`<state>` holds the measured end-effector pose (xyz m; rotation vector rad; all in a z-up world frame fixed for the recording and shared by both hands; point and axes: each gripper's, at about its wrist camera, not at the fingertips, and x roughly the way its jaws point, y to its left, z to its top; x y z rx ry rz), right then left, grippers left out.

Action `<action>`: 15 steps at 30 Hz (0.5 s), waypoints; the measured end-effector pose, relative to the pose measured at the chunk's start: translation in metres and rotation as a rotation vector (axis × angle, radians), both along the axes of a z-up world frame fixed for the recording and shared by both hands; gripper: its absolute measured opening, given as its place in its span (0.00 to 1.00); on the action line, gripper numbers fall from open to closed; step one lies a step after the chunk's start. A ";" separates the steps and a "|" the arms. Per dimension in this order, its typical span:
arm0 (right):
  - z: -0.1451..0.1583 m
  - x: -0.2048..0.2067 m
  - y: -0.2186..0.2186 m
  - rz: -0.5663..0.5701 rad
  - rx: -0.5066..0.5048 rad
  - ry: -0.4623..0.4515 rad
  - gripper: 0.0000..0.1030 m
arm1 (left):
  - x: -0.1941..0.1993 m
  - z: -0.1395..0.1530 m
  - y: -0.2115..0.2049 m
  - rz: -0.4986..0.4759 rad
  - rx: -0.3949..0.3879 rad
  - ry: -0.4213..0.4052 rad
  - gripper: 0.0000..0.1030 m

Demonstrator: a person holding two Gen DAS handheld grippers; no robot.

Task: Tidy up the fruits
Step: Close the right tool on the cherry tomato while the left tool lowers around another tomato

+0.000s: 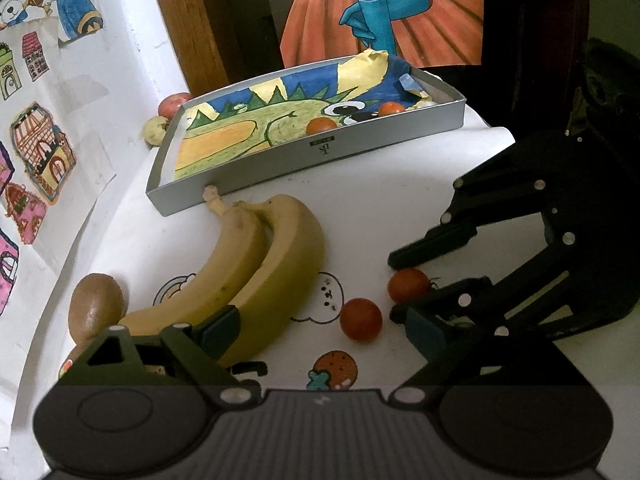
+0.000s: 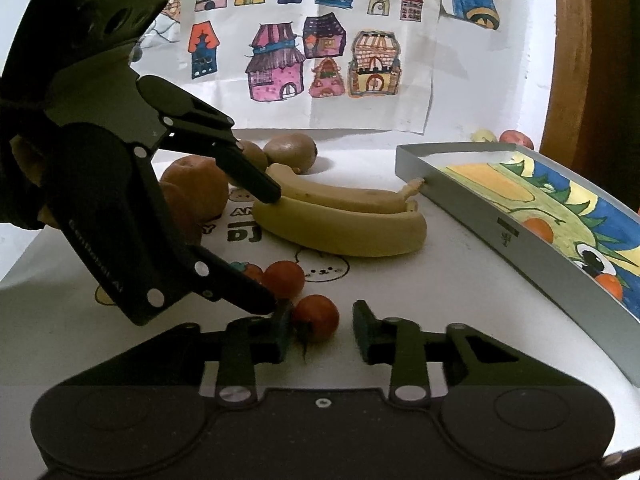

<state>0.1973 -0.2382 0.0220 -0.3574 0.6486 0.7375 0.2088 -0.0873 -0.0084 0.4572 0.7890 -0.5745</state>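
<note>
Two hand-held tongs worked over a white tabletop (image 1: 372,208) strewn with fruit, midway through sorting it into a shallow grey tray (image 1: 320,152) lined with a bright crayon drawing. Two small red tomatoes (image 1: 321,125) already lay in the tray, and two more sat loose on the tabletop.

The right tongs (image 2: 322,334) stood open and low over the surface, one cherry tomato (image 2: 316,317) between their pads and resting against the left-hand one, nothing yet gripped. The second loose tomato (image 2: 283,278) sat just behind it. The left tongs (image 1: 320,328) were also open and empty, one pad touching the nearer of a pair of bananas (image 1: 256,272), the other close to the tomatoes.

The step in hand appeared to be the pickup of that cherry tomato. The next move probably called for a gentle closing on the soft, round fruit, which could roll or squash, then a lift over the tray's near wall to join the two inside.

Still waiting outside the tray were the bananas, their stem touching its wall, a kiwi (image 1: 97,304) beside them, further kiwis (image 2: 290,151) and an orange (image 2: 196,188). Two small fruits (image 1: 160,120) sat behind the tray's far corner.

The tabletop carried printed cartoon faces and lettering. Children's drawings of houses (image 2: 320,60) covered the white wall, beside a wooden frame (image 1: 188,20).
</note>
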 end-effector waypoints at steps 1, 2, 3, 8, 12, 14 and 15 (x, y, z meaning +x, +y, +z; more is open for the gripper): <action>0.000 -0.001 0.000 0.002 0.000 -0.003 0.25 | 0.000 0.000 0.000 0.000 0.001 0.000 0.89; 0.000 -0.001 0.000 0.004 0.001 -0.005 0.25 | 0.000 0.000 0.000 -0.001 0.001 0.000 0.89; 0.000 -0.002 -0.001 0.004 0.003 -0.005 0.25 | 0.000 0.000 0.000 -0.001 0.000 0.000 0.89; 0.002 -0.003 -0.008 -0.024 0.009 -0.011 0.25 | -0.001 0.001 -0.002 -0.005 0.001 -0.002 0.85; 0.003 -0.005 -0.019 -0.059 0.015 -0.009 0.25 | -0.004 0.001 -0.004 -0.016 -0.006 0.005 0.80; 0.003 -0.007 -0.023 -0.072 0.021 -0.008 0.25 | -0.004 0.000 -0.006 -0.019 -0.008 0.008 0.80; 0.003 -0.008 -0.025 -0.079 0.022 -0.008 0.25 | -0.005 0.000 -0.007 -0.021 -0.010 0.011 0.77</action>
